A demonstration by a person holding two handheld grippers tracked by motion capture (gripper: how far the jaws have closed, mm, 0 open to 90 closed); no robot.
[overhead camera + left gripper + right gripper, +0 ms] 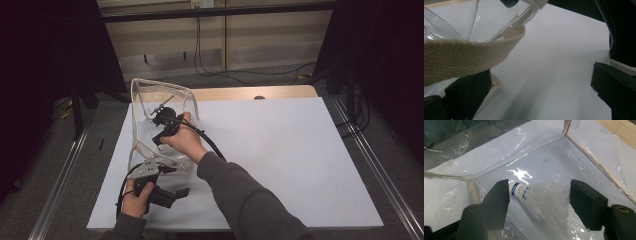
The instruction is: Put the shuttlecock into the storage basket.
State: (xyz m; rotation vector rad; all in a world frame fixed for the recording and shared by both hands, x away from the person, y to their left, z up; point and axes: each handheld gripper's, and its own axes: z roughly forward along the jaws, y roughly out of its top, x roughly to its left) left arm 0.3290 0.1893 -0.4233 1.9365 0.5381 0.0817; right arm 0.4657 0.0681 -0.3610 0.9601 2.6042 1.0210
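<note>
A clear plastic bag (162,100) with cream trim stands on the left part of the white table (280,150). My right gripper (161,136) reaches down inside it. In the right gripper view, that gripper (539,190) is shut on a white shuttlecock (534,195). Its blue-banded cork sits against the left jaw and its feathers meet the right jaw, just above the bag's clear floor. My left gripper (182,192) rests near the table's front left, beside the bag's lower edge. In its own view the left gripper (540,72) stands open, with the bag's cream strap (461,57) lying across above its left jaw.
A strip of wooden tabletop (250,92) shows beyond the white sheet. Metal rails (372,165) run along both sides of the table. Cables (215,70) lie on the floor behind. The white sheet stretches bare to the right of the bag.
</note>
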